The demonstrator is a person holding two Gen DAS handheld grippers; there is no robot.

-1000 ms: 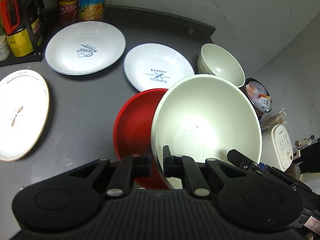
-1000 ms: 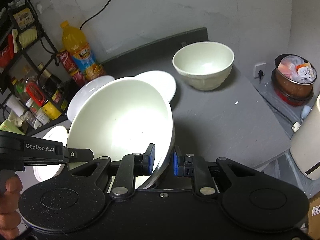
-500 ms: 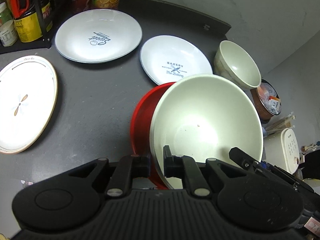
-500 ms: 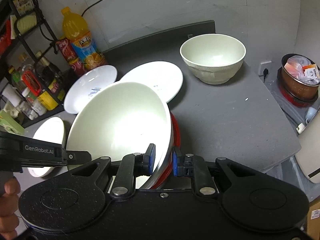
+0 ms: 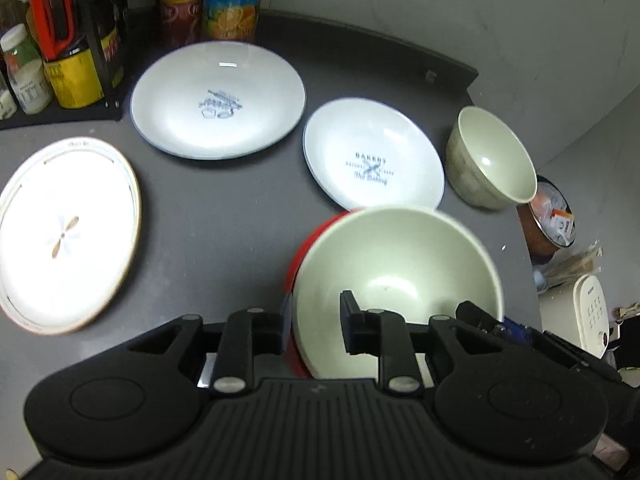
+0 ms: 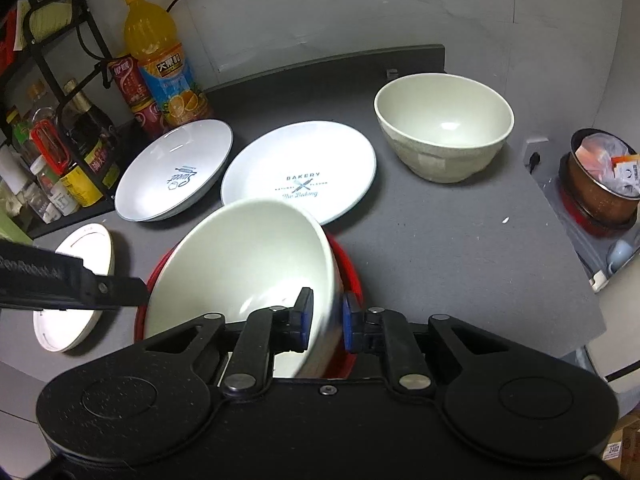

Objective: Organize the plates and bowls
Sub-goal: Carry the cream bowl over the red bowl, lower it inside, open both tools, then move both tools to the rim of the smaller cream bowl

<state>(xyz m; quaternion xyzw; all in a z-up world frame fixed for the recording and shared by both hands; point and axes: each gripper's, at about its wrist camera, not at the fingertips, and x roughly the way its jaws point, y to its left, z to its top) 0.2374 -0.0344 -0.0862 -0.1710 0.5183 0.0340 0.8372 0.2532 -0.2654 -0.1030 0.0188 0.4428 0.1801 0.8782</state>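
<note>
A: Left wrist view first. What's the surface?

B: A matte dark grey countertop [image 5: 224, 216] with a raised lip along its far edge, set against a pale wall. A black rack of sauce bottles [image 5: 68, 36] fills the far left corner. Three glossy round plates lie flat: a gold-rimmed plate [image 5: 64, 236] at the left edge, a Sweet plate [image 5: 218, 98] near the far edge, a Bakery plate [image 5: 374, 156] to its right. A small cream bowl [image 5: 490, 160] stands upright near the far right corner.

A: And the left gripper [image 5: 314, 322]?

B: Its jaws are parted wide, straddling the near left rim of a large cream bowl [image 5: 396, 276] that sits inside a red bowl [image 5: 298, 256]. One finger is inside, the other outside; I cannot tell whether either pad touches.

A: Now the right wrist view.

B: Same countertop [image 6: 460, 248], its right edge dropping to a copper-coloured pot [image 6: 600, 184] stuffed with packets. An orange juice bottle [image 6: 160, 60] stands by the wall. The small cream bowl [image 6: 444, 124] sits toward the far right corner, the Bakery plate [image 6: 300, 168] and Sweet plate [image 6: 176, 168] left of it.

A: The right gripper [image 6: 326, 322]?

B: Narrowly parted, pinching the right rim of the large cream bowl [image 6: 244, 264], smooth and tilted within the red bowl [image 6: 352, 272]. The left gripper's black finger [image 6: 108, 290] reaches its left rim.
</note>
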